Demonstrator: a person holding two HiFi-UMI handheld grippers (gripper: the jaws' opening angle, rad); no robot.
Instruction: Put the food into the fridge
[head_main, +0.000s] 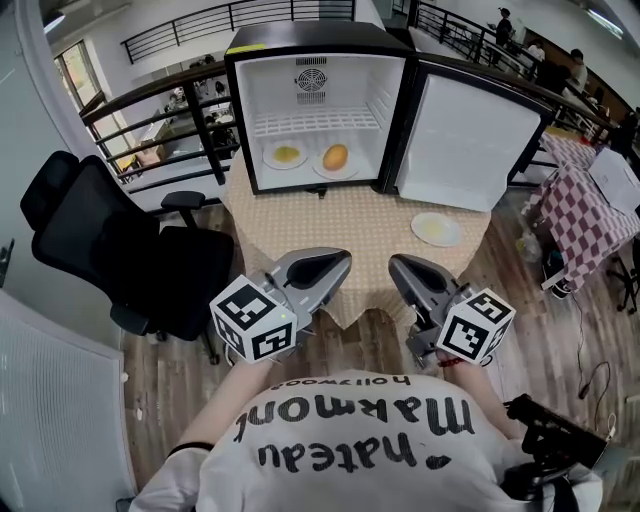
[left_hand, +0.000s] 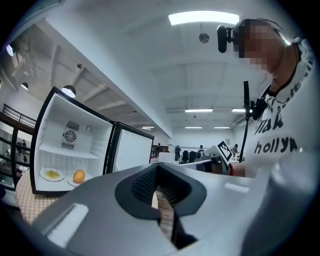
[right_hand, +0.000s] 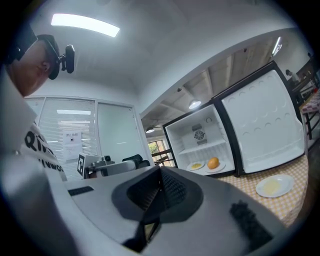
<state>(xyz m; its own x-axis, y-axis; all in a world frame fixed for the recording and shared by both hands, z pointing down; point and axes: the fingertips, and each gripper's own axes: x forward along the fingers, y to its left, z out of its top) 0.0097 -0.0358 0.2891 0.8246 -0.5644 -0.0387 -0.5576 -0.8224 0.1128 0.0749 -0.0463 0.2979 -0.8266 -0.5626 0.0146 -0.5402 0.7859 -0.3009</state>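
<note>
Your left tongs (head_main: 338, 260) and right tongs (head_main: 400, 266) are closed, empty — the plate (head_main: 437, 229) lies on the worktop (head_main: 350, 225) ahead, nearer the right, beside the open fridge (head_main: 310, 40).

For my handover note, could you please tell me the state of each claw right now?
Left claw: closed, empty.
Right claw: closed, empty.

Wood floor (head_main: 180, 385), black office chair (head_main: 115, 245), checkered table (head_main: 585, 210), ceiling strip light (left_hand: 202, 18).
</note>
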